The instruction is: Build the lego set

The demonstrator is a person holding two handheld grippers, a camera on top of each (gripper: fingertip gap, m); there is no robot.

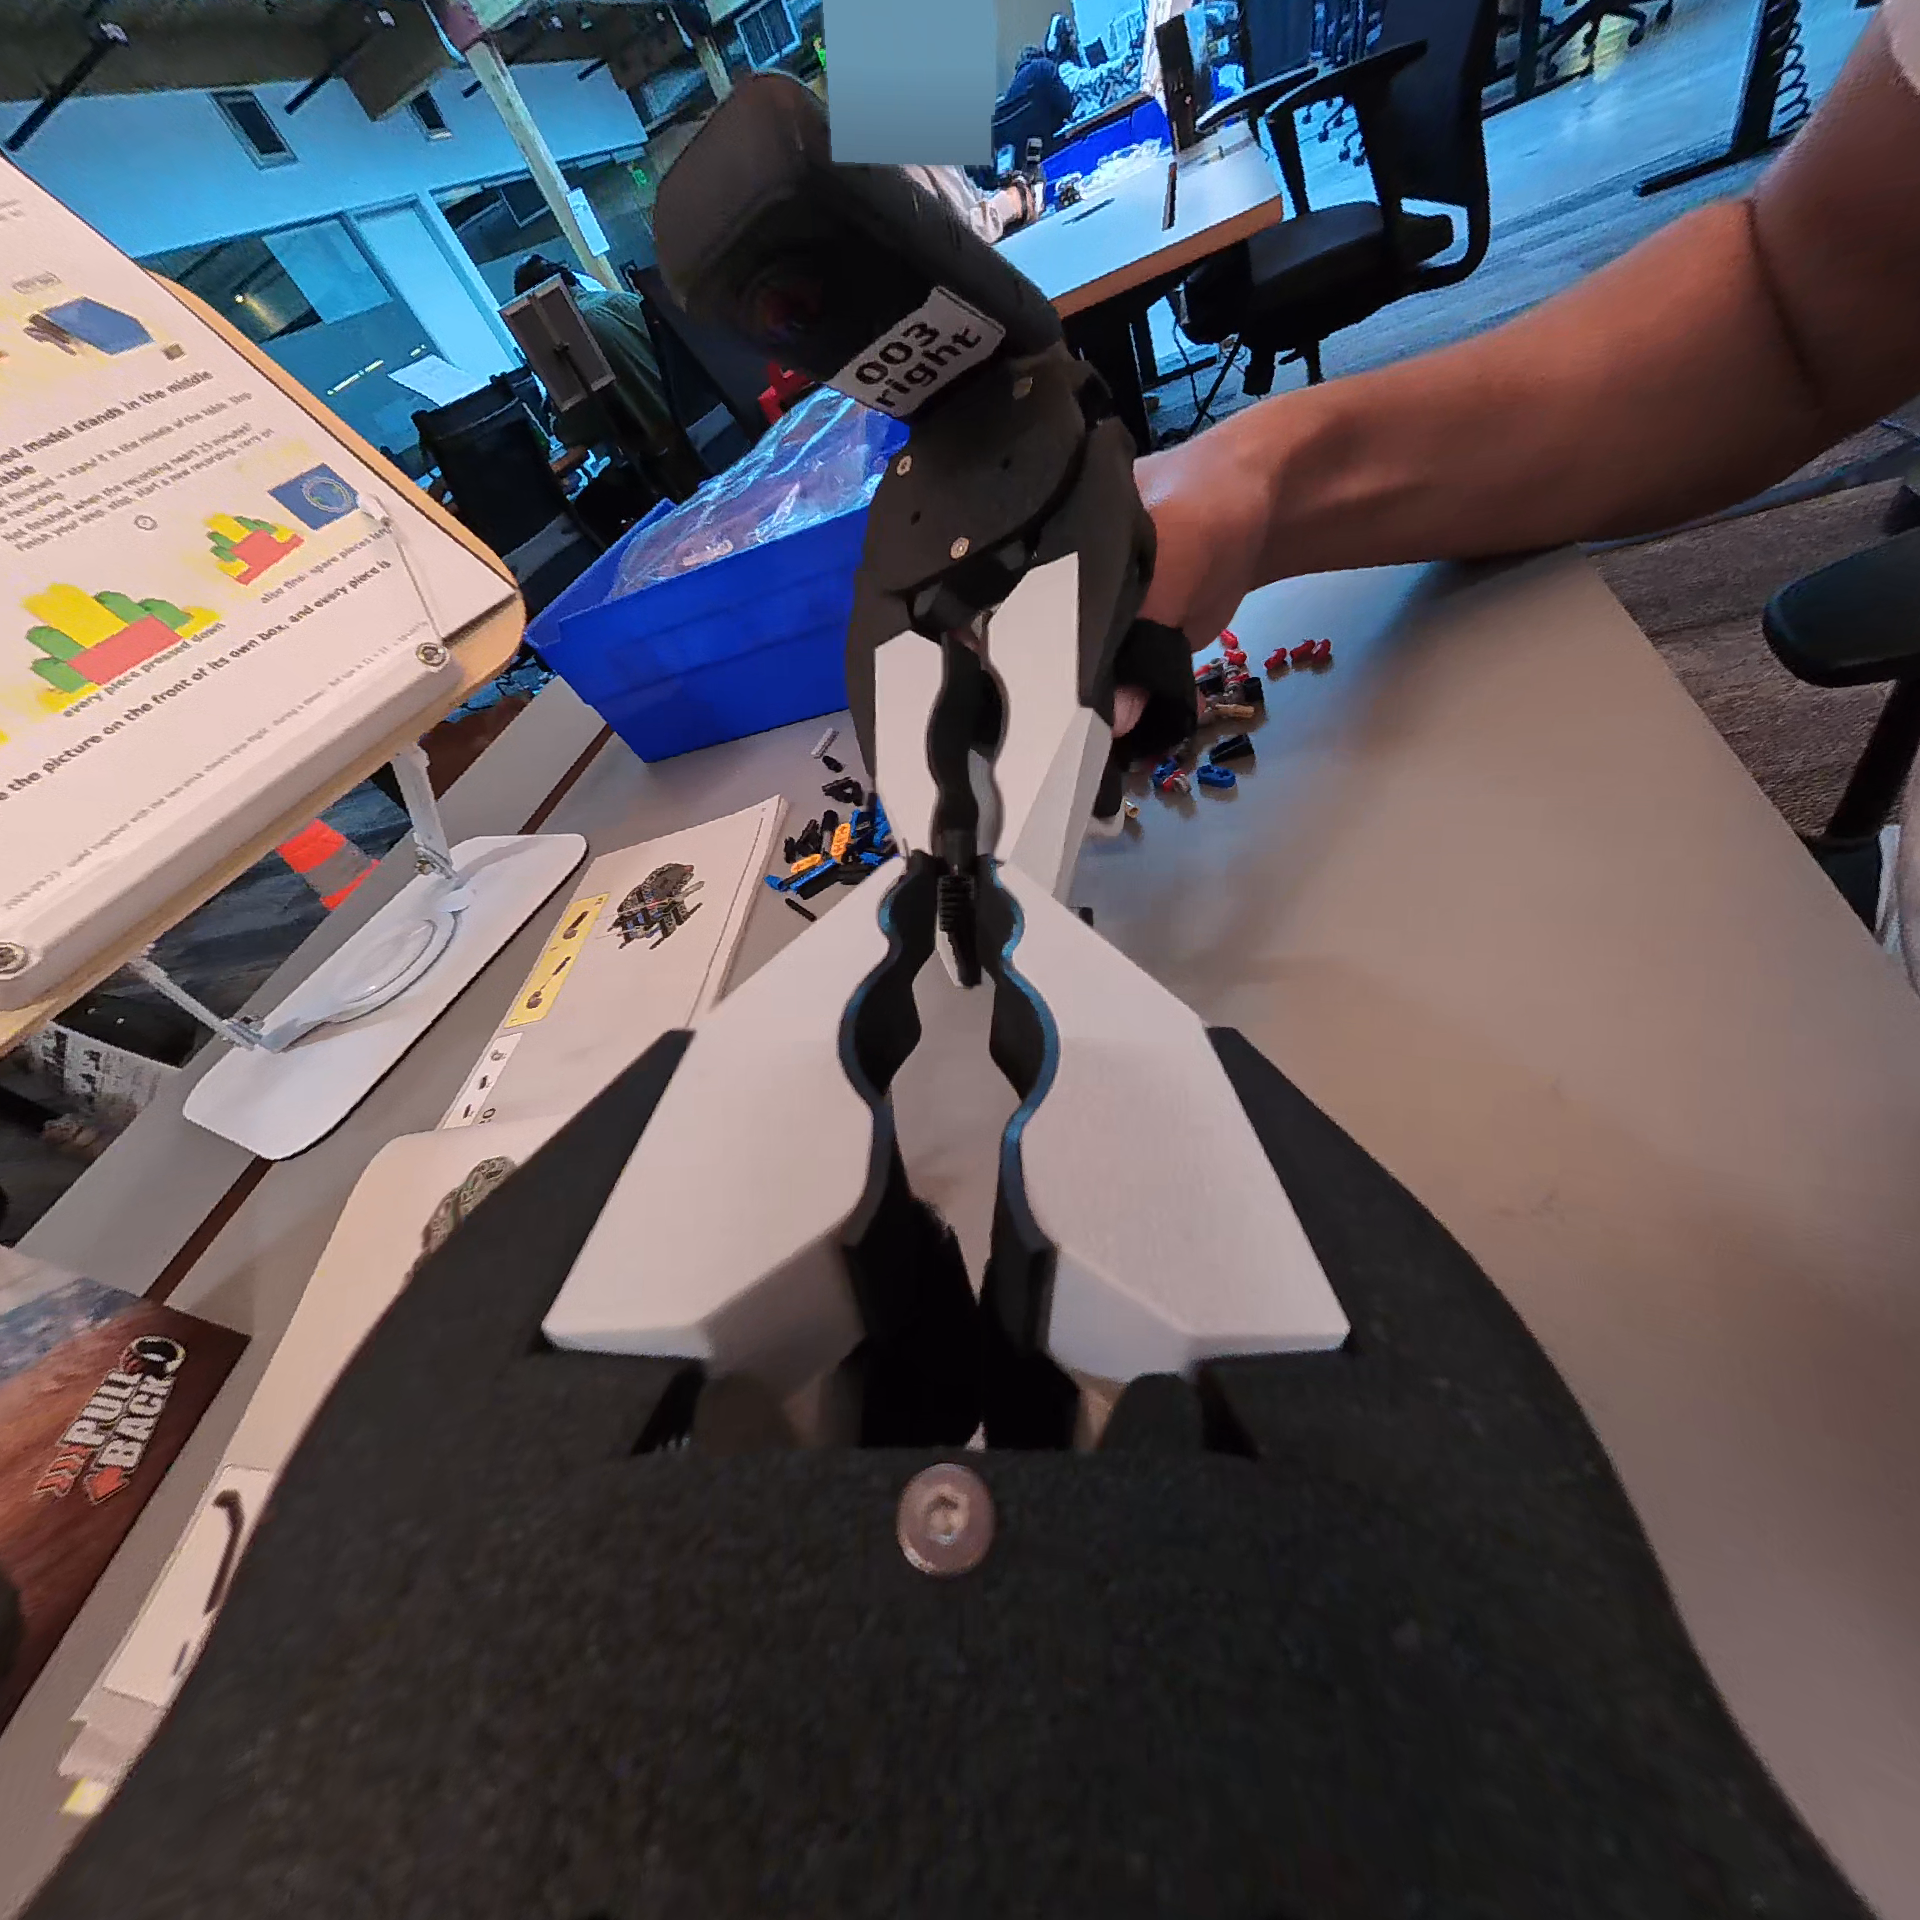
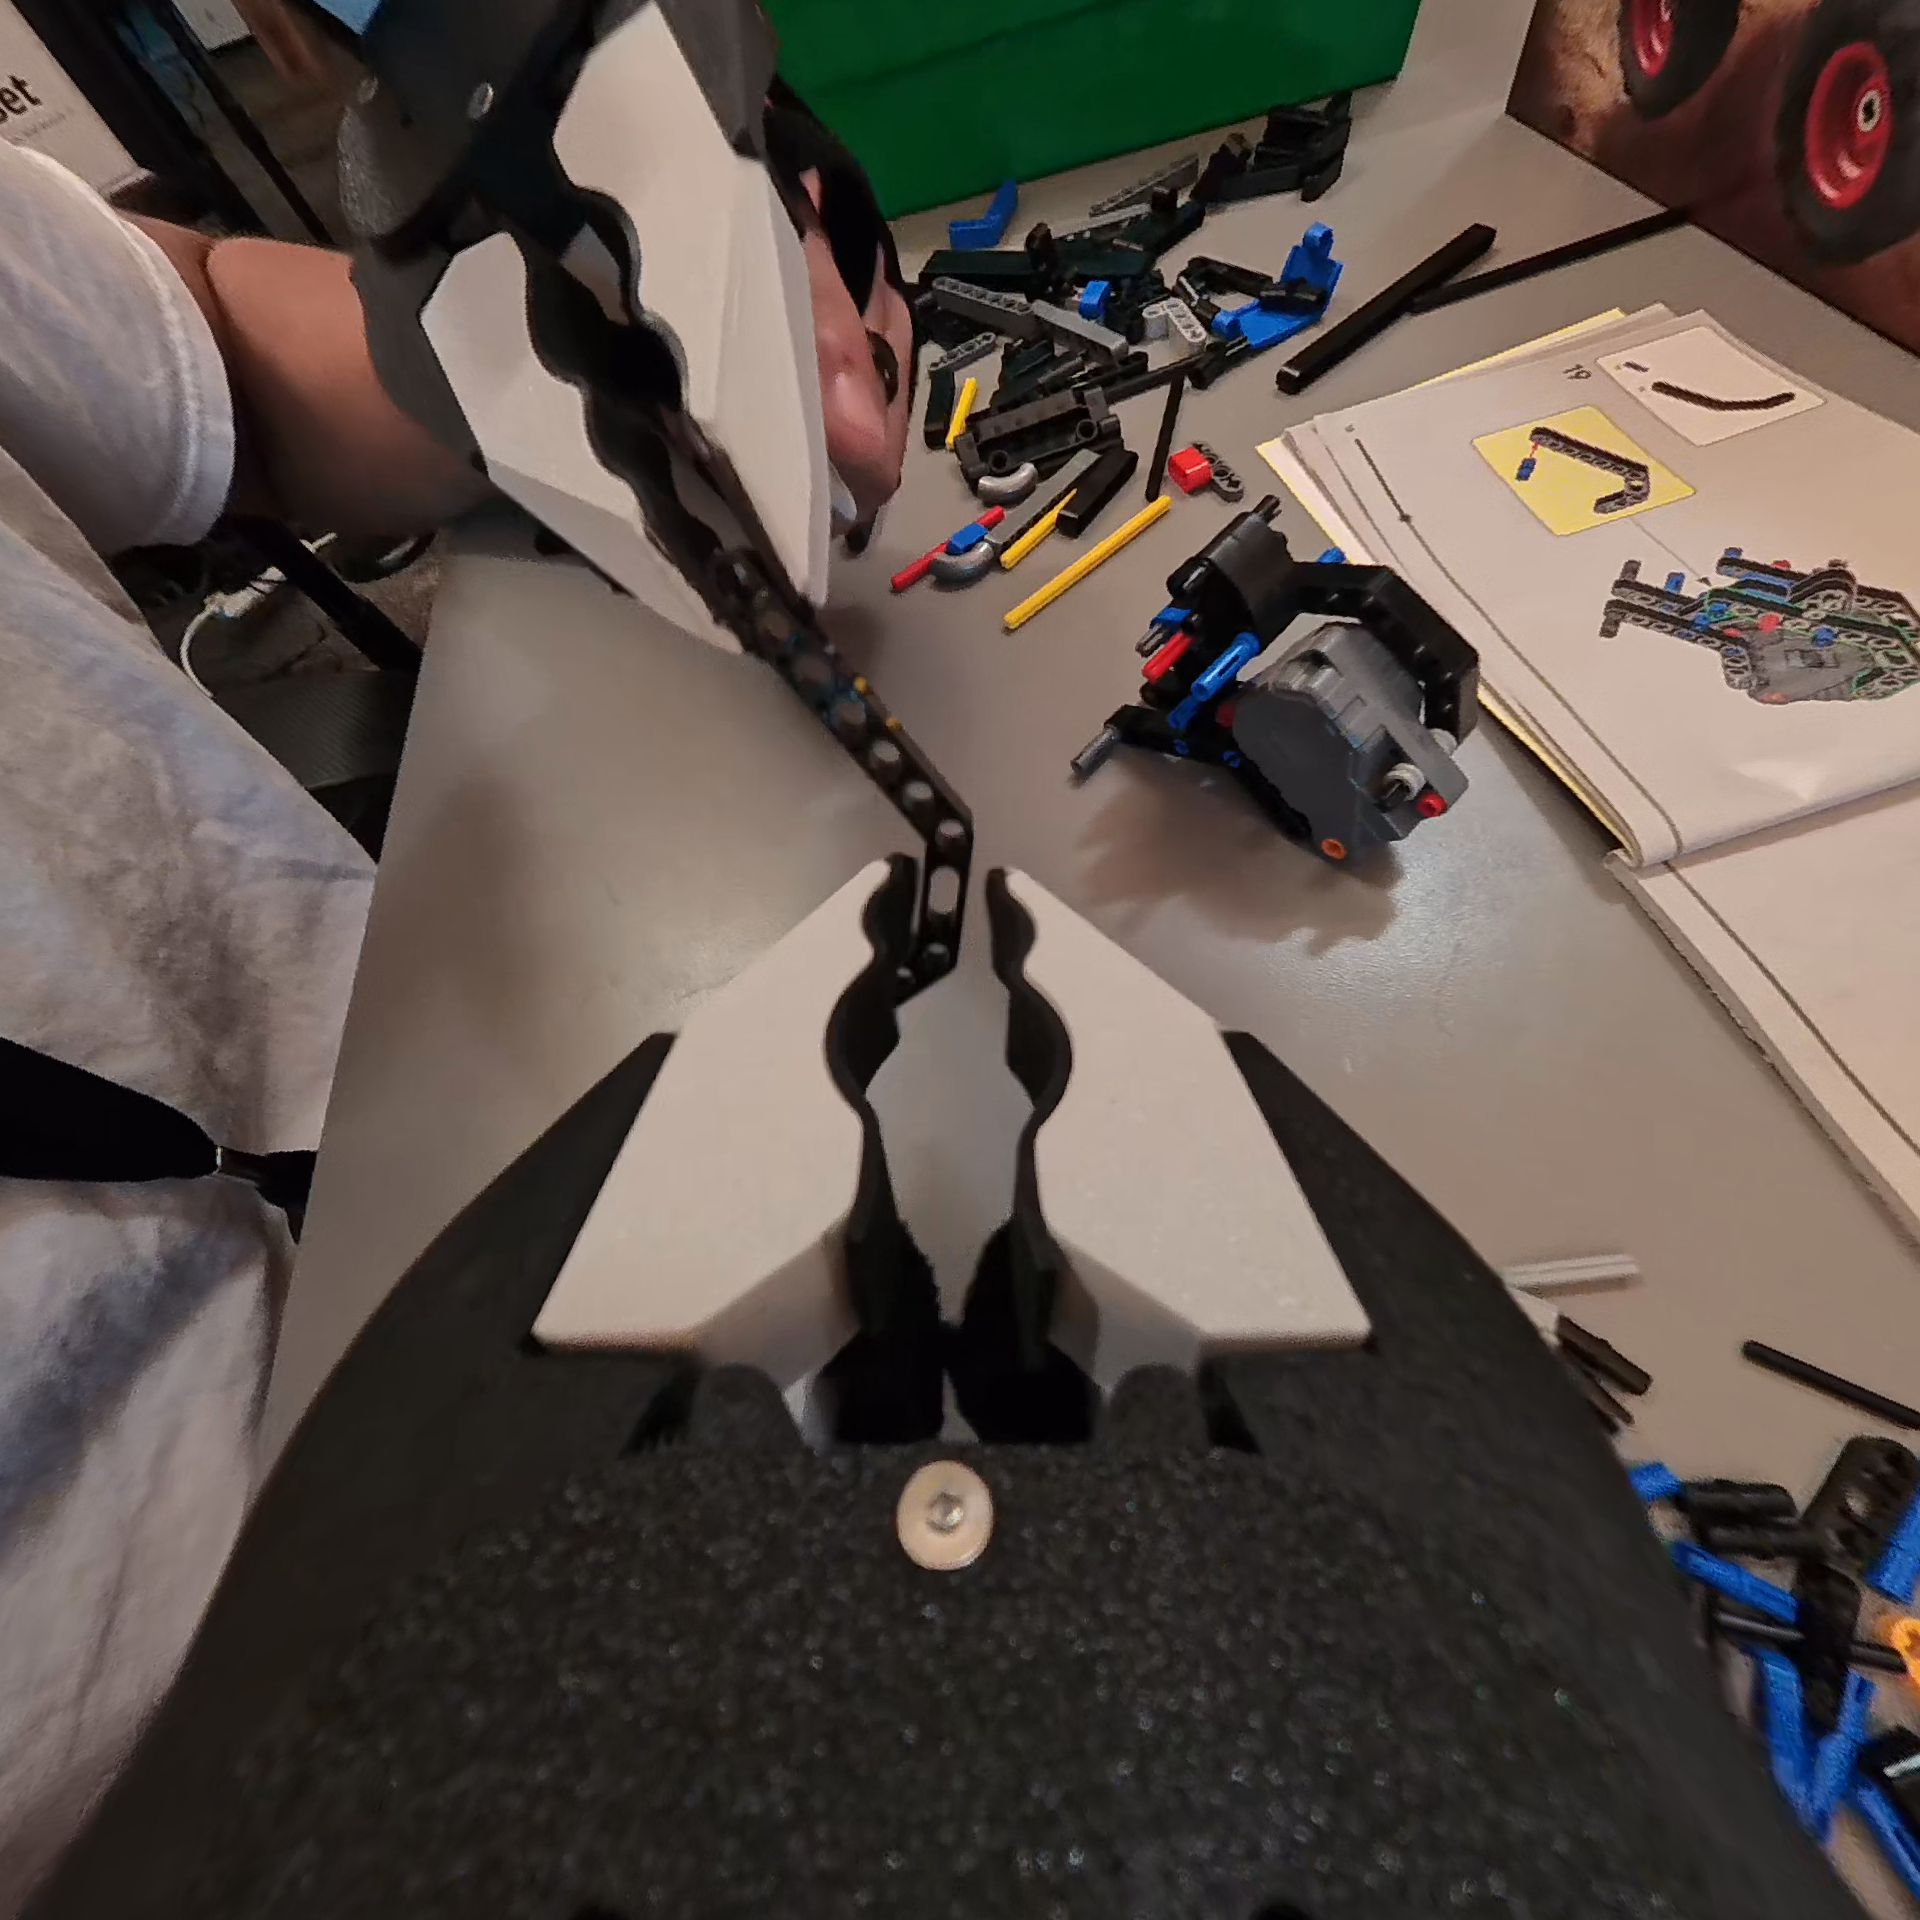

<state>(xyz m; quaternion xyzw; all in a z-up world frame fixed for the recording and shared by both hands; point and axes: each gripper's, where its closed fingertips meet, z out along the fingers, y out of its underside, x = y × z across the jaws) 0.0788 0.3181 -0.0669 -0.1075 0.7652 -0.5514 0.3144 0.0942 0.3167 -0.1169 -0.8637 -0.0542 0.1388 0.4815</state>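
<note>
Grippers meet mid-frame | left gripper [image 2: 665, 416] jaws pinch long black bent beam [image 2: 883, 748] | right gripper [image 2: 940, 883] jaws slightly parted around its tip | motor assembly [image 2: 1320, 707] on tabletop [image 2: 1351, 1091], right of centre, beside manual [image 2: 1714, 623]

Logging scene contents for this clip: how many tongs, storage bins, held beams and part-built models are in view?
tongs: 2 (left tongs, right tongs)
storage bins: 2 (blue bin, green bin)
black beam in the tongs: 1
part-built model: 1
Total: 6

Grey table [image 2: 1299, 1039]: loose pieces [image 2: 1081, 343], motor assembly [image 2: 1320, 707], booklet [image 2: 1714, 582].
</note>
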